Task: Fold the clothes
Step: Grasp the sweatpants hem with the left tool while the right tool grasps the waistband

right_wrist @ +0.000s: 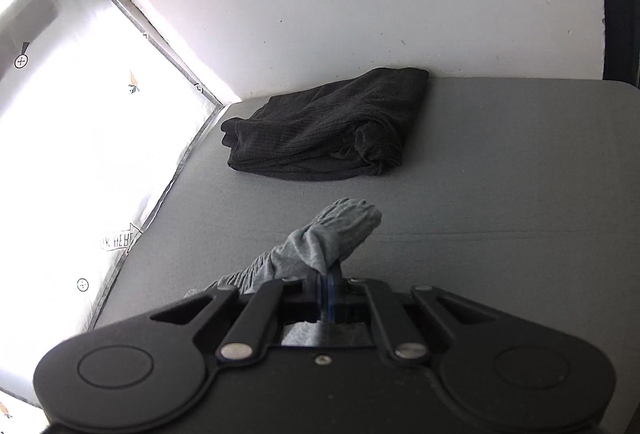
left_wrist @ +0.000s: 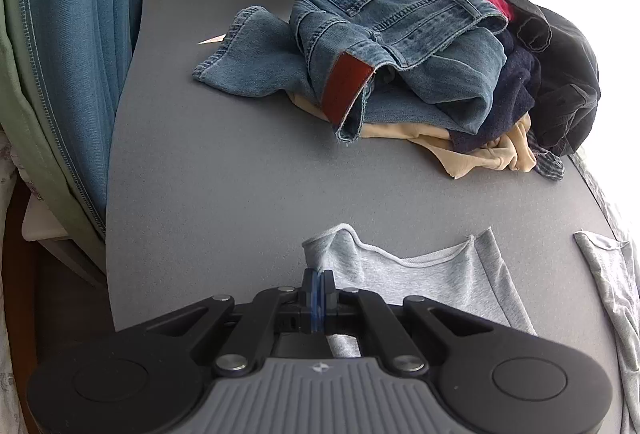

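On grey table (left_wrist: 208,170) | both tongs (left_wrist: 317,284) (right_wrist: 328,288) pinch grey top (left_wrist: 420,274)

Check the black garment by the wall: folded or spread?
Folded. The black garment lies as a compact, layered rectangle on the grey table, edges doubled over, apart from the tongs.

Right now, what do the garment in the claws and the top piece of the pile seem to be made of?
Grey top, pinched by left claw and right claw: likely soft cotton jersey, heathered and matte, with a rolled neckline. Jeans topping the pile: faded blue denim with pale stitching and a brown, leather-like patch.
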The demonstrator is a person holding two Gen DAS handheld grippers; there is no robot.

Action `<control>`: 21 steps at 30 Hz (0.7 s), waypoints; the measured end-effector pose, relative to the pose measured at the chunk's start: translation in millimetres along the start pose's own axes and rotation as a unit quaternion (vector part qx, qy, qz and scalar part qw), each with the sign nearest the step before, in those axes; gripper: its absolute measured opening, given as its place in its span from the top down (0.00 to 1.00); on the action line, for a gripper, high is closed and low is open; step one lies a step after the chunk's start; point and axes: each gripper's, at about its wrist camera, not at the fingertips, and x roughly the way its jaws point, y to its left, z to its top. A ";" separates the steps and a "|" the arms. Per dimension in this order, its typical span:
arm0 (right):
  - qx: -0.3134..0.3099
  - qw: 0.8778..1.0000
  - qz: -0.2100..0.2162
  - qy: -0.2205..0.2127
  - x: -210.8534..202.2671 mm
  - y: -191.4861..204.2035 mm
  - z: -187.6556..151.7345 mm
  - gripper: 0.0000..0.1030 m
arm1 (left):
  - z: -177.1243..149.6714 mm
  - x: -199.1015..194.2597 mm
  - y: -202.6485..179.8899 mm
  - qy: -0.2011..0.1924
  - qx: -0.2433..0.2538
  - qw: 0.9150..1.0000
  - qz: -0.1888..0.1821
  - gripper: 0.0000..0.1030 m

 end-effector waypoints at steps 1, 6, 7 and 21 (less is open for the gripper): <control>0.013 1.000 0.008 0.000 -7.2 -8.0 2.0 0.97 | 3.3 -6.9 5.7 -0.003 0.000 1.000 -0.001 0.99; 0.017 1.000 -0.004 -0.006 -33.4 -38.6 6.7 0.97 | -0.8 -17.6 26.9 -0.001 0.028 0.999 0.020 0.99; 0.011 1.000 -0.012 -0.006 -36.4 -44.6 7.5 0.97 | -5.0 -13.1 28.2 0.012 0.041 0.999 0.025 0.99; -0.277 0.950 -0.140 -0.029 -17.1 62.7 -37.2 0.18 | 1.6 16.0 -66.0 0.017 0.169 0.984 0.049 0.49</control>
